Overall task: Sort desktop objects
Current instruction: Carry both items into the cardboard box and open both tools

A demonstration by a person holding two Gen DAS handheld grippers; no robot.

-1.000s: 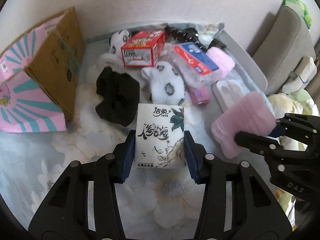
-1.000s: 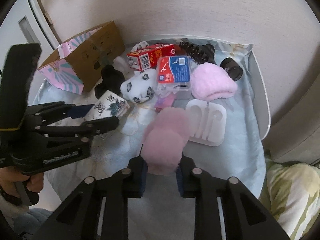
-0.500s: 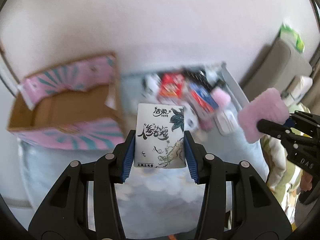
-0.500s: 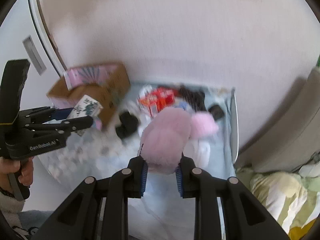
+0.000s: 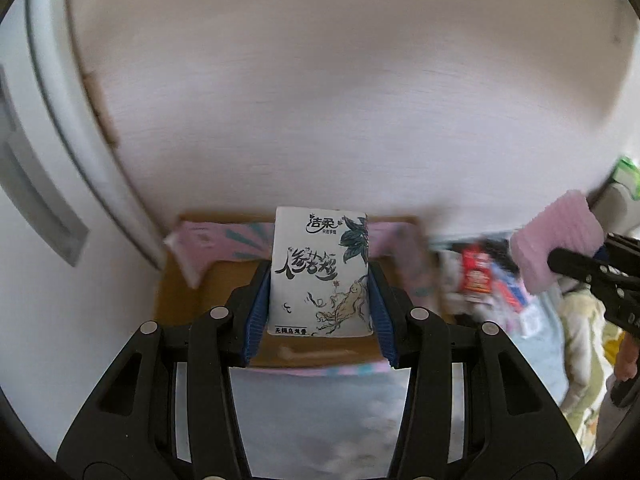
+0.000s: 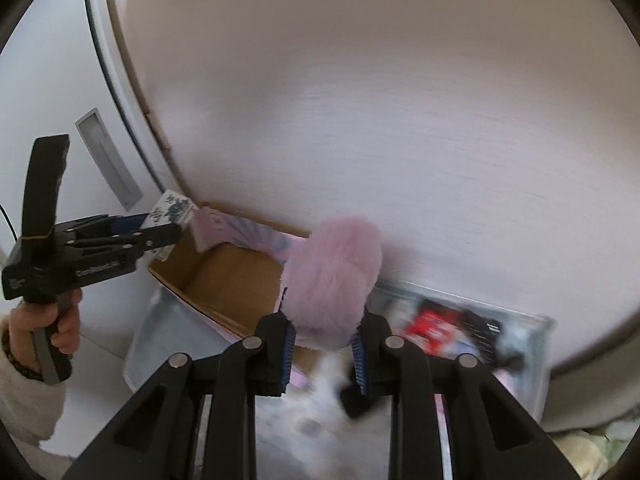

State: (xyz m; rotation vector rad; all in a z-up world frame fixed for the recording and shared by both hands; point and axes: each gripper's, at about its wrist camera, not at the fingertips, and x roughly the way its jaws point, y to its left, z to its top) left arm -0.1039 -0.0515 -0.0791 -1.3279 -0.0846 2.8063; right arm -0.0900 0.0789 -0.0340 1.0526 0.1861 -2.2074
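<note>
Left wrist view. Left gripper: both blue pads pressed flat on the sides of one tissue pack, white with black calligraphy and a flower print, held upright and off the table. Beyond and beneath the fingertips, one open cardboard box with pink striped flaps; the pack hangs over its opening. To the right of the claw, the right gripper comes in from the edge, clamped on one pink fluffy item. Past it, a blurred heap of desktop objects; count not readable, one red carton stands out.

Right wrist view. Right gripper: narrow gap, pads squeezing the lower end of the pink fluffy item, which stands up above the fingertips. Box lies ahead and left of the claw, brown inside showing. Further left, the left gripper holds the tissue pack above the box's left edge; one hand grips its handle. Right of the claw, the blurred heap on the flowered table cover.
</note>
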